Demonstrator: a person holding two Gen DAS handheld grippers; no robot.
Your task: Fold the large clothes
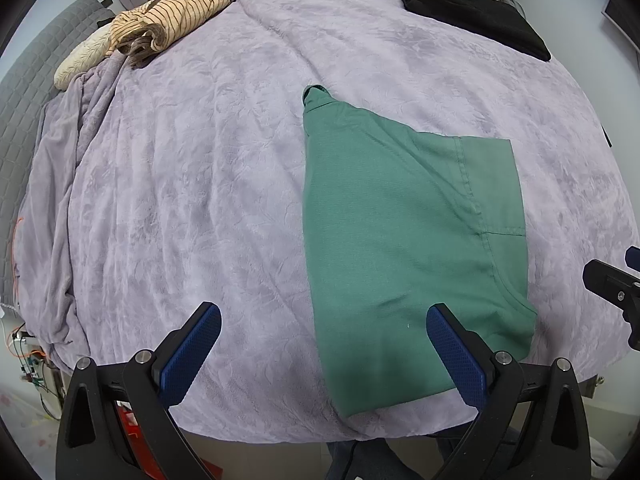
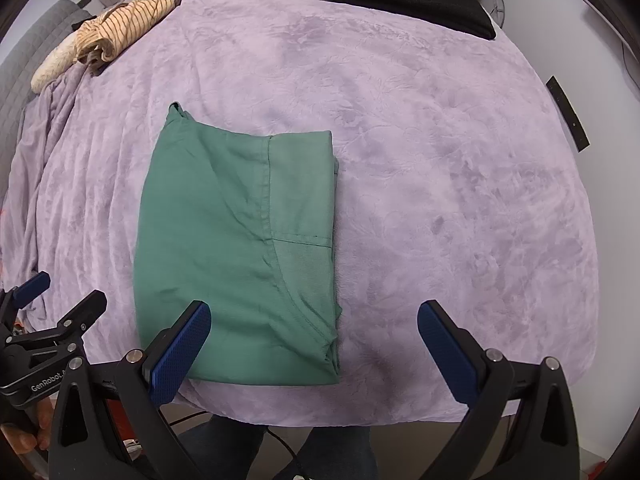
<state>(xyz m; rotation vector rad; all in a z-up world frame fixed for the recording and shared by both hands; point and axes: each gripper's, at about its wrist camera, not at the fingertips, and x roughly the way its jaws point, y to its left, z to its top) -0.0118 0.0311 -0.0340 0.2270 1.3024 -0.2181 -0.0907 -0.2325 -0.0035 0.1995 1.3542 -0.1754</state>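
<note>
A green garment (image 1: 400, 232) lies folded into a rough rectangle on the lilac blanket (image 1: 200, 184), near the front edge; it also shows in the right wrist view (image 2: 236, 248). My left gripper (image 1: 324, 316) is open and empty, held above the bed's front edge, its right finger over the garment's near left part. My right gripper (image 2: 314, 314) is open and empty, its left finger over the garment's near edge. The left gripper also shows at the lower left of the right wrist view (image 2: 64, 292). The right gripper's tip shows at the right edge of the left wrist view (image 1: 616, 280).
A striped beige garment (image 1: 168, 20) lies bunched at the far left by a cream pillow (image 1: 80, 58). A folded black garment (image 1: 476, 12) lies at the far right. A grey quilted headboard (image 1: 24, 92) runs along the left. My legs (image 2: 280, 448) stand at the bed's front edge.
</note>
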